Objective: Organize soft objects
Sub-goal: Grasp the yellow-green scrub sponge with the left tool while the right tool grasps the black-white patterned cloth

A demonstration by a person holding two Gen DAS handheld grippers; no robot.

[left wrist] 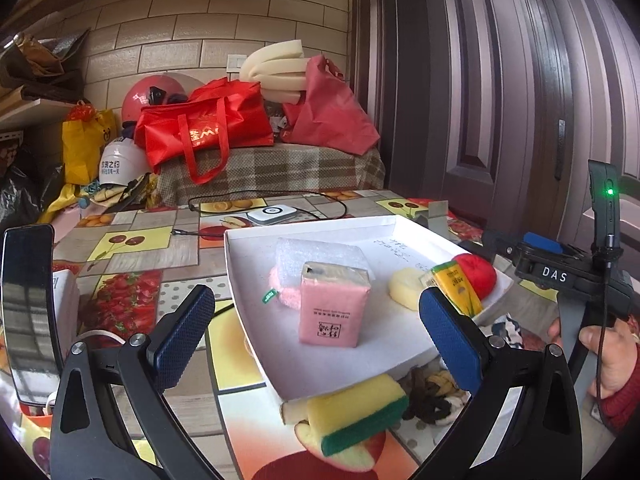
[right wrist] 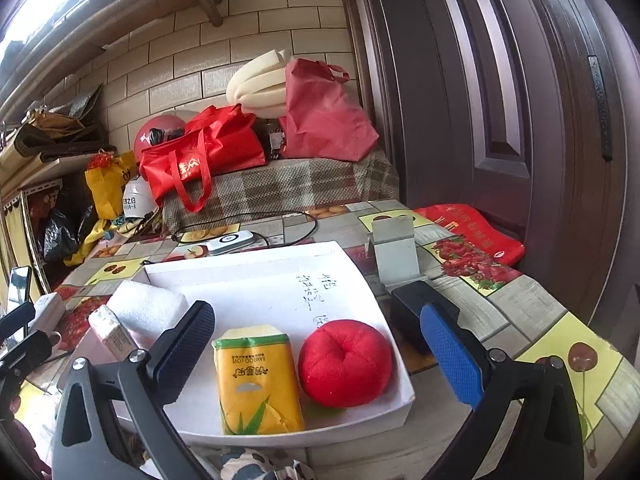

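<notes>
You have one white tray [left wrist: 248, 280] holding two tissue packs, pink [left wrist: 334, 312] and yellow [right wrist: 256, 380], one red plush ball [right wrist: 344, 362], one foam wrap [left wrist: 320, 258]; outside it, one sponge [left wrist: 356, 412].

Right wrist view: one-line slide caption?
Open right gripper hovers over white tray holding yellow tissue pack and red plush ball.

A lived-in home, likely an entryway or storeroom. The counter wears a fruit-patterned plastic tablecloth [left wrist: 132, 248]. Past its far edge, a plaid-covered bench [left wrist: 272, 168] holds a glossy red tote bag [left wrist: 208, 124], a red helmet [left wrist: 150, 98] and a white helmet [left wrist: 118, 162], against a cream tiled wall [right wrist: 240, 52] beside a dark panelled door [right wrist: 500, 120].
</notes>
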